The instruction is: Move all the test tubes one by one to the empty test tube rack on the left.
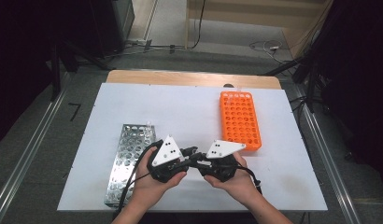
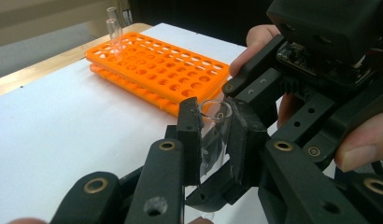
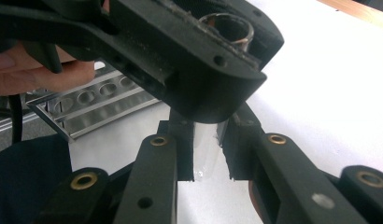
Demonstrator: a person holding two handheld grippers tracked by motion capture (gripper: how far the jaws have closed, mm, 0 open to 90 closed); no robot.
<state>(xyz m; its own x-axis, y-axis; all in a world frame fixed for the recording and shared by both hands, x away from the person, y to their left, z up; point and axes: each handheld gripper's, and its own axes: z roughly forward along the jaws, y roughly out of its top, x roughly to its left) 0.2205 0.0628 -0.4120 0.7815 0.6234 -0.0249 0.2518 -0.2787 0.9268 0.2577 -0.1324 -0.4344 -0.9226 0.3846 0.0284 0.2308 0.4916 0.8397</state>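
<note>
White sheeting covers my desk (image 1: 189,116), with a metal rack (image 1: 129,158) near left and an orange rack (image 1: 241,119) far right, two clear tubes standing at its far corner. Between them, near the front edge, both my tongs meet on one glass test tube (image 2: 213,135). My left tongs (image 1: 192,151) are clenched on its upper part, just below the open rim; my right tongs (image 3: 206,151) are clenched lower on the same tube, near its rounded bottom (image 3: 203,173). The tube stands roughly upright, its long axis running from one pair of jaws up to the other, so neither hand is nearer; it's a handover in mid-air. The orange rack lies far and right of it, on my right hand's side. The glass is clear, thin-walled and empty.
</note>
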